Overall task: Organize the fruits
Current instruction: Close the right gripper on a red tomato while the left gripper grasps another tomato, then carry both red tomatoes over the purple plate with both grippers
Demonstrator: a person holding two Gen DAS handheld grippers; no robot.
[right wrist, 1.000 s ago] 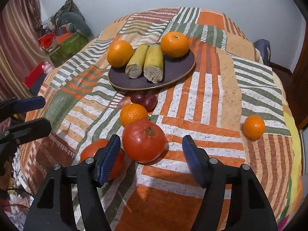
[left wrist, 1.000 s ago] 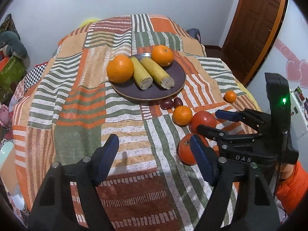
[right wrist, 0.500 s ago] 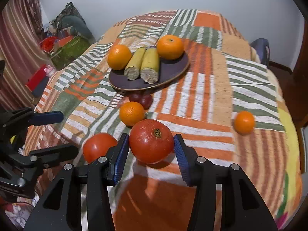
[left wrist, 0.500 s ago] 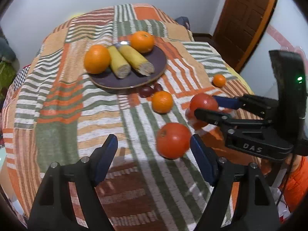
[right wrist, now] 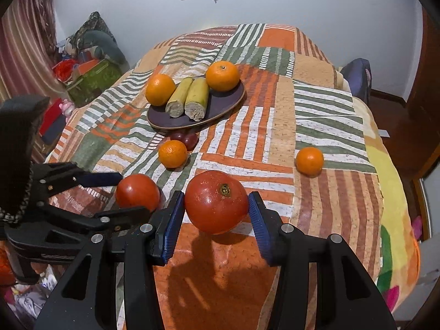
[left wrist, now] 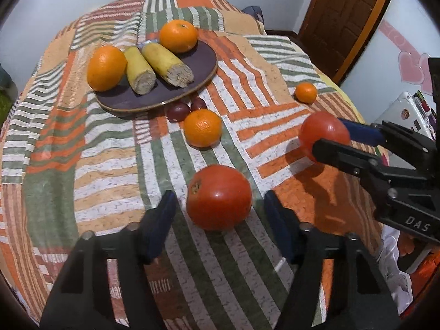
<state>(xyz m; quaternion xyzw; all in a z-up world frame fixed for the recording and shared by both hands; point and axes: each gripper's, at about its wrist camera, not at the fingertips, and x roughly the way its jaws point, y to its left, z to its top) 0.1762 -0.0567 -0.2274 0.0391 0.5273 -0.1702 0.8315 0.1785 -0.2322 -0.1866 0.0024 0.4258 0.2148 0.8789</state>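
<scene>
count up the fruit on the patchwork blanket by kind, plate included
round orange citrus fruits: 4
big red tomatoes: 2
cut yellow banana pieces: 2
small dark red fruits: 2
total: 10

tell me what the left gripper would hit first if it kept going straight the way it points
Most likely the red tomato on the blanket: it sits between the closing jaws of the left gripper, pads apparently not yet touching.

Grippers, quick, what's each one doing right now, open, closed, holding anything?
Left gripper: closing around a tomato on the bedspread, pads not yet touching.
Right gripper: shut on the other tomato, lifted off the cloth.
</scene>
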